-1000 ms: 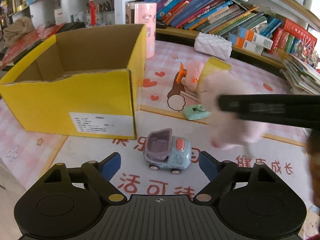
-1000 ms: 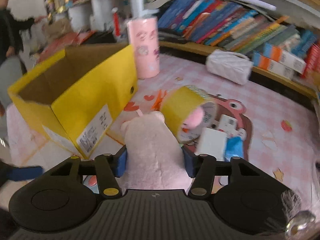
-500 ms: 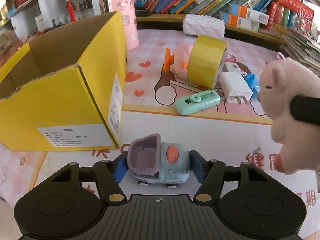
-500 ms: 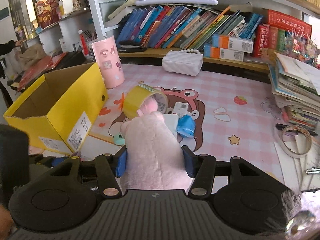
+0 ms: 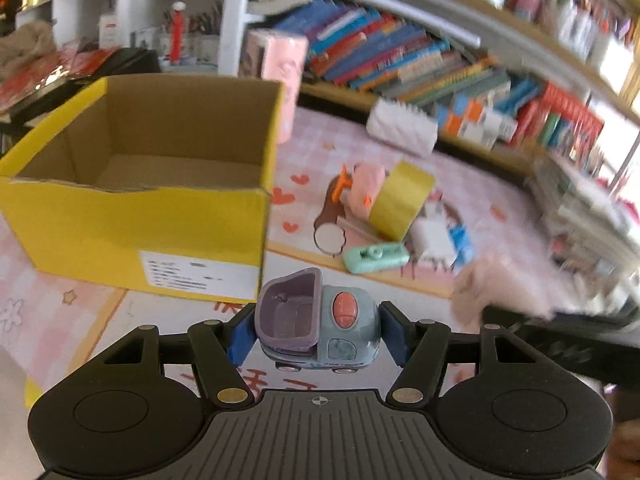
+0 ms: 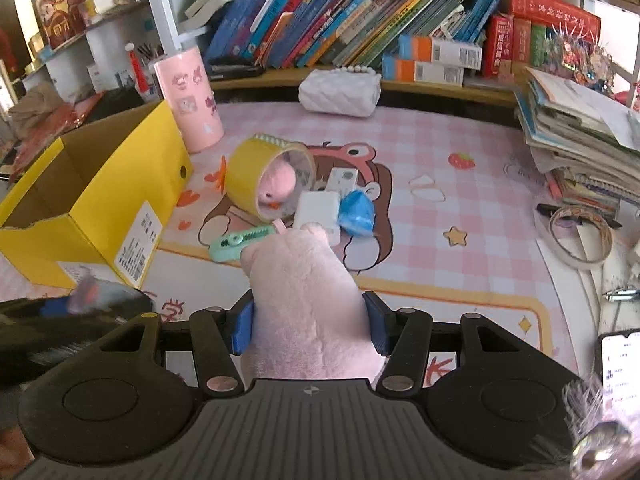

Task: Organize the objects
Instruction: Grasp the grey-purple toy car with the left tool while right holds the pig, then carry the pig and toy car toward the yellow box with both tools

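The open yellow cardboard box [image 5: 136, 204] fills the upper left of my left wrist view, its mouth up and left of my fingers. My right gripper [image 6: 308, 324] stays clamped on the pink plush pig [image 6: 308, 304], with the box far off at the left edge. My left gripper [image 5: 318, 334], nearer the box, has closed onto the small blue-and-purple toy truck [image 5: 316, 320], held crosswise at lower centre.
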